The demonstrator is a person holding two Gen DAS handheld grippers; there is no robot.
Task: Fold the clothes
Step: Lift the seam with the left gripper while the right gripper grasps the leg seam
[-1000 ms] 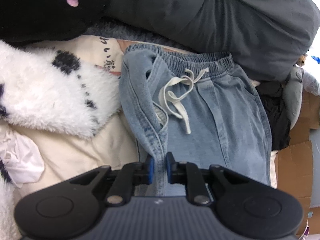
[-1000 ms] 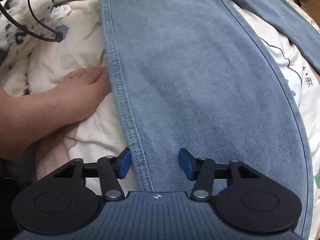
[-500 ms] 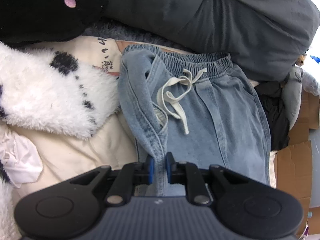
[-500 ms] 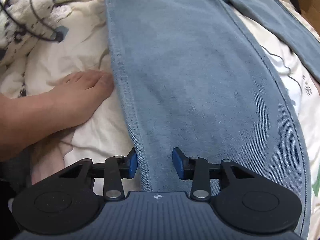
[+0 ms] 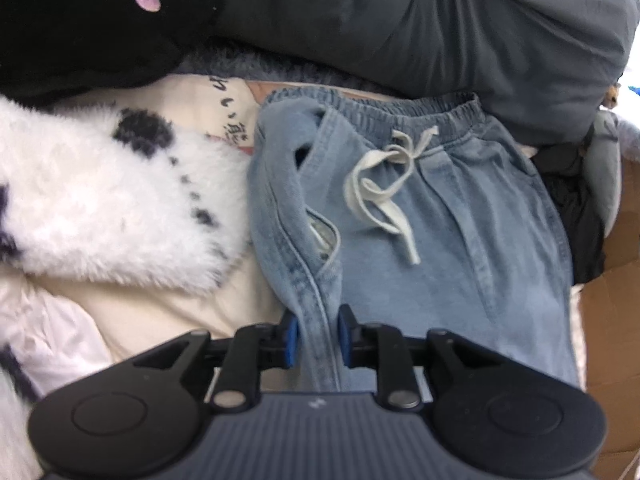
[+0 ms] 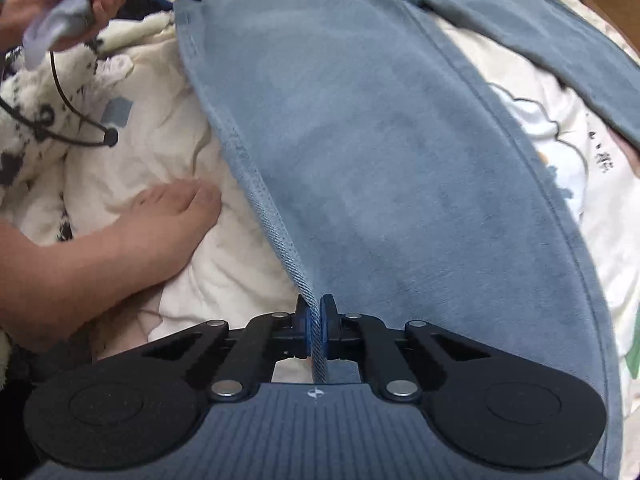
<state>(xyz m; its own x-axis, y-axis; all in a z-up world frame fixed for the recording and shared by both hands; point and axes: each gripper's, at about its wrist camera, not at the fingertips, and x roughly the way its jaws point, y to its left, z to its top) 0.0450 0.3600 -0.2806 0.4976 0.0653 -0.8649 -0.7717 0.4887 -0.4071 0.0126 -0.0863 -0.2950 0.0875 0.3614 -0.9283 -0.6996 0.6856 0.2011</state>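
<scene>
Both claws are seen at work on the light-blue denim trousers point(image 5: 452, 276); the right gripper point(image 6: 315, 330) is clamped tight on the stitched side seam point(image 6: 256, 196) of one trouser leg, the blue pads point(image 6: 325, 330) pressed against the fabric from both sides; the left gripper point(image 5: 316, 340) is set narrowly about a doubled fold of denim point(image 5: 318, 344) below the pocket opening point(image 5: 324, 236), and its jaws are opening, with the fold between them and the blue pads point(image 5: 292, 340) close against it on either side. The trousers are laid flat on a cream bedsheet point(image 5: 168, 308) bearing printed characters; in the left wrist view the elastic waistband point(image 5: 400, 114) is seen at the far end, with a white drawstring point(image 5: 384, 196) lying loose across the front; in the right wrist view one leg is stretched away from the claw while the other leg point(image 6: 532, 44) is angled off to the right. A white fluffy throw with black spots point(image 5: 100, 200) is seen just beside the waist end; a black plush paw with pink pads point(image 5: 100, 20) and a dark grey duvet point(image 5: 440, 24) are seen beyond it. A bare foot point(image 6: 172, 220) is rested on the sheet near the seam; a hand point(image 6: 60, 4) is seen at the upper left gripping a grey handle.
</scene>
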